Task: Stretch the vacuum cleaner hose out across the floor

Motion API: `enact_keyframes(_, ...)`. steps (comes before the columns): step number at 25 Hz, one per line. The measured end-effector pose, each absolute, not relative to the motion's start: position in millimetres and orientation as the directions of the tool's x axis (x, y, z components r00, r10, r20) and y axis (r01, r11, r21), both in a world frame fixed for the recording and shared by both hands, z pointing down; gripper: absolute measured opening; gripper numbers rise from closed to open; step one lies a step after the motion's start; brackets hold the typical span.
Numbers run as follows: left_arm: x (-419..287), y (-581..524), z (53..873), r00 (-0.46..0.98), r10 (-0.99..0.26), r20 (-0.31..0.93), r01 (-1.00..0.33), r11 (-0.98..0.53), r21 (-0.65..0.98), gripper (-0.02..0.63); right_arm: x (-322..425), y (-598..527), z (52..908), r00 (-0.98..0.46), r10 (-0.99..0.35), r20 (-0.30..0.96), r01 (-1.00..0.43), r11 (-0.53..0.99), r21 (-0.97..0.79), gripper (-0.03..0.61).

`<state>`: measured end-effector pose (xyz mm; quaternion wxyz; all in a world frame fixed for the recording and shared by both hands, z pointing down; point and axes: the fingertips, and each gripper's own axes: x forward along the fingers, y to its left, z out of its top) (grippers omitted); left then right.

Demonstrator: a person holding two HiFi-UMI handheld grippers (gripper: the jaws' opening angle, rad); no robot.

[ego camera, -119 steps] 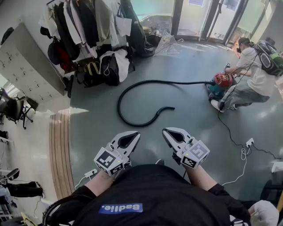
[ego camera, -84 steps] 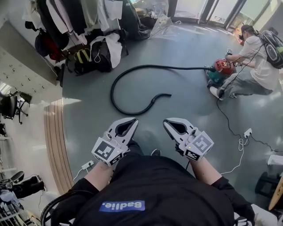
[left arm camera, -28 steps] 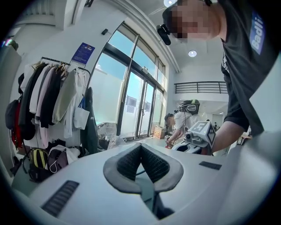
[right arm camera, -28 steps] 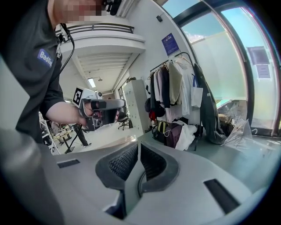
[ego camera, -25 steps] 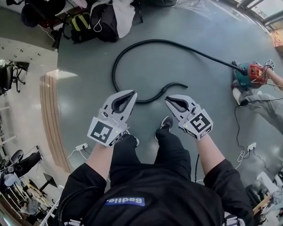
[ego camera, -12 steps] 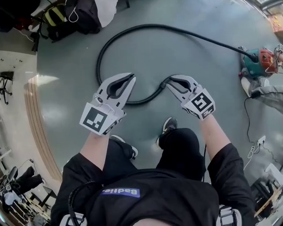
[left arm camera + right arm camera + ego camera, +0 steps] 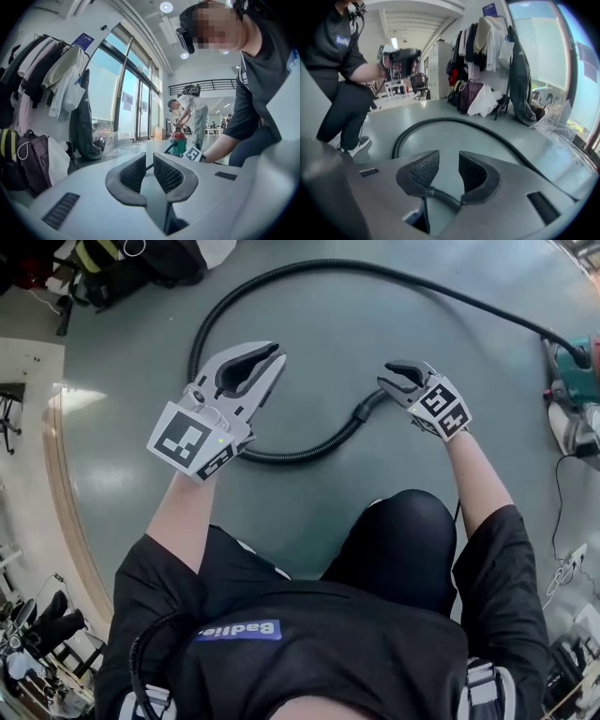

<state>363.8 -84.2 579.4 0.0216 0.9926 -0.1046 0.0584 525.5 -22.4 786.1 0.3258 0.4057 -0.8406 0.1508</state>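
Note:
The black vacuum hose (image 7: pixel 281 456) curls in a wide loop on the grey floor, from the red and teal vacuum cleaner (image 7: pixel 586 348) at the right edge round to its free end (image 7: pixel 366 409). My right gripper (image 7: pixel 384 374) is low at that free end, and its jaws have just been opening. In the right gripper view, the right gripper (image 7: pixel 449 161) stands open with the hose end (image 7: pixel 443 197) lying deep between the jaws, the pads apart from it. My left gripper (image 7: pixel 274 360) hovers over the loop. Its jaws have just parted to a narrow gap (image 7: pixel 150 161) with nothing between them.
Bags (image 7: pixel 122 263) and a rack of hanging clothes (image 7: pixel 487 37) stand beyond the loop. Another person (image 7: pixel 190 112) bends over the vacuum cleaner (image 7: pixel 179 140) near the glass doors. A white cable and power strip (image 7: pixel 572 559) lie at the right. My own knee (image 7: pixel 412 531) is just behind the hose.
Both grippers have dropped toward the floor as the person crouched. The right one has reached the hose's free end and opened its jaws. The left jaws have parted slightly.

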Motion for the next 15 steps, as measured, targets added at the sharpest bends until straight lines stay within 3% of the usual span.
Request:
enact_keyframes(6, 387.1, -62.3, 600.3, 0.962, -0.195, 0.192, -0.206, -0.978, 0.041, 0.063, 585.8, 26.0, 919.2, -0.305, -0.338, 0.89, -0.684, 0.729, 0.042, 0.146)
enact_keyframes(15, 406.5, -31.3, 657.8, 0.939, -0.151, 0.308, -0.194, -0.974, 0.113, 0.08, 620.1, 32.6, 1004.2, -0.076, -0.21, 0.975, -0.472, 0.869, 0.15, 0.153)
